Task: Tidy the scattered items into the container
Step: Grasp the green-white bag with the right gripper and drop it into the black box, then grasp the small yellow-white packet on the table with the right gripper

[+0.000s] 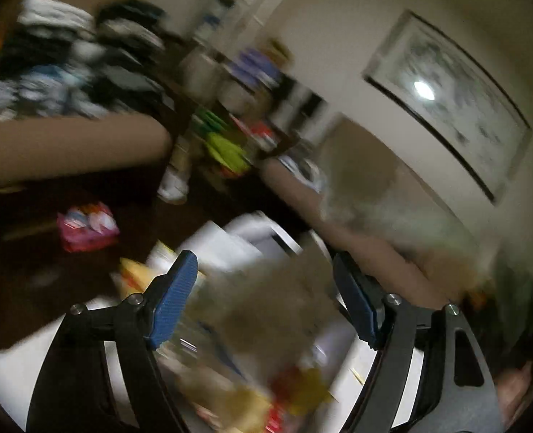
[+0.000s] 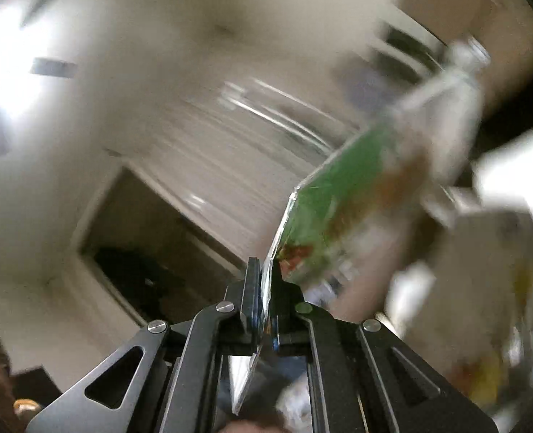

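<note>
My left gripper (image 1: 264, 258) is open, its blue pads (image 1: 174, 299) wide apart. A blurred brown shape (image 1: 266, 306) lies between them; neither pad touches it, and I cannot tell what it is. Below it, blurred red and yellow packets (image 1: 295, 389) lie in what looks like a white container (image 1: 245, 238). A pink packet (image 1: 86, 231) rests on the dark surface to the left. My right gripper (image 2: 264, 274) is shut on the edge of a green snack packet (image 2: 338, 198), which it holds up in the air, tilted up to the right.
A cardboard box (image 1: 68, 144) full of folded clothes stands at the upper left. Behind it are cluttered shelves with bright green items (image 1: 223, 148). A framed picture (image 1: 447, 108) hangs on the wall. The right wrist view shows a pale wall and a dark opening (image 2: 140, 245).
</note>
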`<action>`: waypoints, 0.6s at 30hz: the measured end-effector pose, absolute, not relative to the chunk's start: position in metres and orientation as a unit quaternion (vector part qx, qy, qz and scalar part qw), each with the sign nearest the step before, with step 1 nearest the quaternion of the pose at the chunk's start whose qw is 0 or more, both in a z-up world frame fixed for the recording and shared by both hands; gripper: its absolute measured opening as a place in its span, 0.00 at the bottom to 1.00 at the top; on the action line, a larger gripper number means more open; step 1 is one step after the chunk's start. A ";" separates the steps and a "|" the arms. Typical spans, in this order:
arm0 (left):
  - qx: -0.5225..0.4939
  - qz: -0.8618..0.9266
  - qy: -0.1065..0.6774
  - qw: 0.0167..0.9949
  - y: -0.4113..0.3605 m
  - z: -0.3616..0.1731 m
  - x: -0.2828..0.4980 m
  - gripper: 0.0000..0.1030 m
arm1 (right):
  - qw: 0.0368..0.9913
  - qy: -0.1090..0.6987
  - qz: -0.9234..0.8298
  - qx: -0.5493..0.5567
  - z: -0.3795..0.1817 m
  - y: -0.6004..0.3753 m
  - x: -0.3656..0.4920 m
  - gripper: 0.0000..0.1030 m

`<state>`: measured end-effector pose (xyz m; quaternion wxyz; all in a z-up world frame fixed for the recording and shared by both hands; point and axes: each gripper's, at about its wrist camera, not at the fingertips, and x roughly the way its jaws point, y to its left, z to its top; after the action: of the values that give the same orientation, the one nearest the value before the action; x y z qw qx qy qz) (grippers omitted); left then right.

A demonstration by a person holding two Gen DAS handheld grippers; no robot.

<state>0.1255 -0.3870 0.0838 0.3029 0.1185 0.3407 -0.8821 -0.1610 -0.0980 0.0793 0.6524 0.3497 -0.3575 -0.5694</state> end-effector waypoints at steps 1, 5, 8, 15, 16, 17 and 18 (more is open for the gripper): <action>0.112 -0.874 0.342 0.326 -0.388 0.086 0.134 0.73 | 0.631 -0.343 -0.574 0.394 0.050 -0.108 -0.160 0.08; 0.077 -0.860 0.362 0.350 -0.396 0.087 0.156 0.74 | 0.548 -0.227 -0.597 0.539 -0.035 -0.136 -0.140 0.13; 0.080 -0.871 0.341 0.346 -0.389 0.088 0.145 0.86 | 0.537 -0.183 -0.605 0.559 -0.041 -0.134 -0.128 0.37; 0.230 -0.915 0.268 0.196 -0.315 0.076 0.052 0.86 | 0.544 -0.073 -0.674 0.494 0.001 -0.043 -0.128 0.82; 0.240 -0.917 0.262 0.181 -0.302 0.074 0.042 0.88 | 0.519 -0.065 -0.703 0.482 0.002 -0.019 -0.134 0.82; 0.252 -0.919 0.256 0.165 -0.289 0.072 0.032 0.88 | 0.474 -0.056 -0.740 0.475 -0.003 0.009 -0.143 0.86; 0.264 -0.920 0.248 0.151 -0.275 0.070 0.021 0.88 | 0.416 -0.048 -0.776 0.473 -0.013 0.036 -0.156 0.88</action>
<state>0.0208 -0.2745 0.0703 0.1509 0.2636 0.2478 -0.9200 -0.1558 0.0360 -0.0129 0.4156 0.4726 -0.0484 -0.7756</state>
